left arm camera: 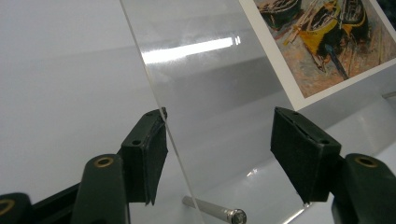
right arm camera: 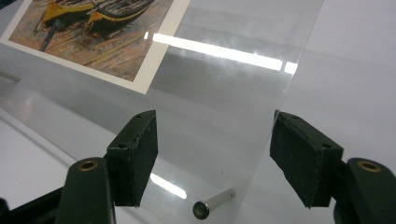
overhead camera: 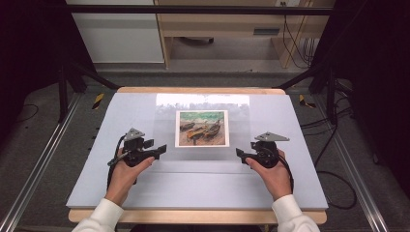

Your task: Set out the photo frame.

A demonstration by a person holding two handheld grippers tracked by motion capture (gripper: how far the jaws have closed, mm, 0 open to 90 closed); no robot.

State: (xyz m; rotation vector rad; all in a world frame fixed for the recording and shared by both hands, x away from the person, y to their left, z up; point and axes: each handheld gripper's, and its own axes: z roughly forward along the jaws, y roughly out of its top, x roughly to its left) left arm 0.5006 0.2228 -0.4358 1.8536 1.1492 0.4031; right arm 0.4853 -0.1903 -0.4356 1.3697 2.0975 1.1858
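Hands are resting low on the blue-grey table [overhead camera: 96,145], the left gripper [overhead camera: 155,150] standing wide open across the left edge of the clear acrylic sheet [overhead camera: 203,104] over the boat picture [overhead camera: 201,127], the right gripper [overhead camera: 240,153] gaping equally at its right edge, gripping nothing.

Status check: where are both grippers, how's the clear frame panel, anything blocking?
Left gripper, right gripper open at clear acrylic panel side edges. Boat painting print flat beneath. Metal standoff pins near jaws.

Open gripper [right arm camera: 215,158] astride clear sheet [right arm camera: 224,93]; metal pin [right arm camera: 214,203] between
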